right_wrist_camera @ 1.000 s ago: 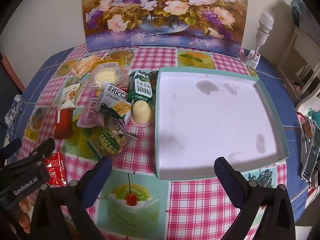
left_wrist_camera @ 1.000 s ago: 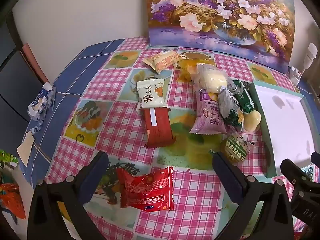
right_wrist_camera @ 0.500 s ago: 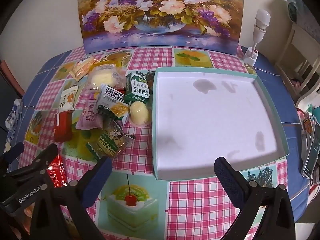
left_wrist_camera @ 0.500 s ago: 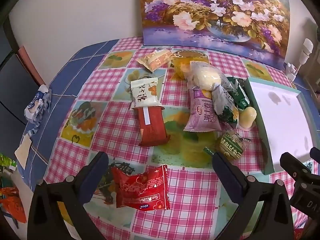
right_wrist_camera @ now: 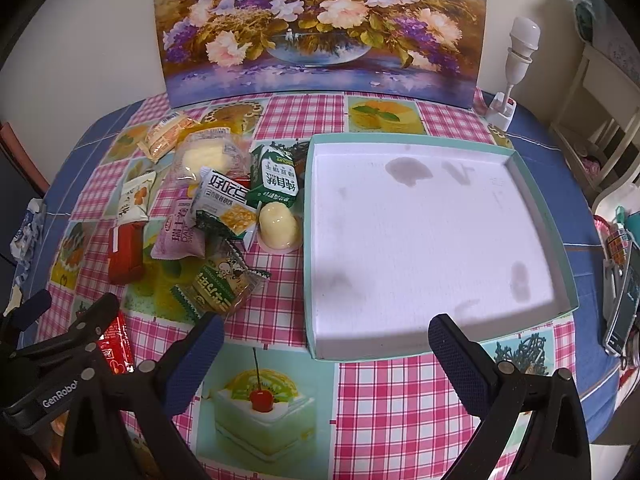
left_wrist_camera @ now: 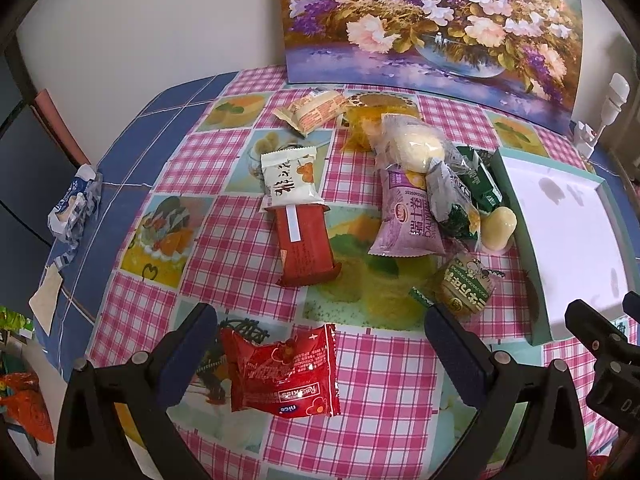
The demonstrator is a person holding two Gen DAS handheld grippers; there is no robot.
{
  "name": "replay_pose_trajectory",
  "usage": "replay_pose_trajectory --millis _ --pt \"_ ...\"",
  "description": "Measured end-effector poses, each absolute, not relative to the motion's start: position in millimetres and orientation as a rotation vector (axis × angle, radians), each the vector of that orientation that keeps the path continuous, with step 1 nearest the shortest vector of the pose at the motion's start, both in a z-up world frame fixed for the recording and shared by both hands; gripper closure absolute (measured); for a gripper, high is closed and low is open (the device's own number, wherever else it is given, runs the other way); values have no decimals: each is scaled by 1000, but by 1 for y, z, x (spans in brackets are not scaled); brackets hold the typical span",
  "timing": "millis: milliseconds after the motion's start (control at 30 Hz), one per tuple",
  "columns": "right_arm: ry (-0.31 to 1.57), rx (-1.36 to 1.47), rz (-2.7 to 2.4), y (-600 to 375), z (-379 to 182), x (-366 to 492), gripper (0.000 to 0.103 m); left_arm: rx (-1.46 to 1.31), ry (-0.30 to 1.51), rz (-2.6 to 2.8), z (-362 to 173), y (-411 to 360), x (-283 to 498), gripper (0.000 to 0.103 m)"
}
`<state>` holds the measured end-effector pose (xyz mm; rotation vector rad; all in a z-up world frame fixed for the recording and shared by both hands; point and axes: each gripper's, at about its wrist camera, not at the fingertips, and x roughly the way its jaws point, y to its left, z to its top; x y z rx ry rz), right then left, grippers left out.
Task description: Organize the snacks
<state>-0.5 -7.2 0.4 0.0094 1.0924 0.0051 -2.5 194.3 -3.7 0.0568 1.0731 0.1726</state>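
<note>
While both tools are hovering spread and empty, I am centring the left gripper (left_wrist_camera: 320, 344) over the crinkled red foil snack packet (left_wrist_camera: 282, 372); the shallow teal-rimmed white tray (right_wrist_camera: 560, 248) is lying empty at three o'clock. Risk: slick foil slipping during pinching.

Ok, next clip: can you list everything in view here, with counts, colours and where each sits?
tray: 1, teal rim, white inside, right half of table, nothing in it.
red packets: 2, bright one between left fingers, darker bar mid-table.
white packet: 1, overlapping the bar's far end.
purple packet: 1, in the pile beside tray.
green carton: 1, against tray's left wall.
jelly cup: 1, pale yellow, beside tray.
flower painting: 1, against wall.
left gripper: open.
right gripper: open.
</note>
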Motion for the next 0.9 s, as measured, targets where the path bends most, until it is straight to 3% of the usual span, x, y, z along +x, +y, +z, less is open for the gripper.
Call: replay_pose_trajectory --millis 900 --pt "1104 14 0 -11 -2 1 0 43 1111 180 -8 197 -2 0"
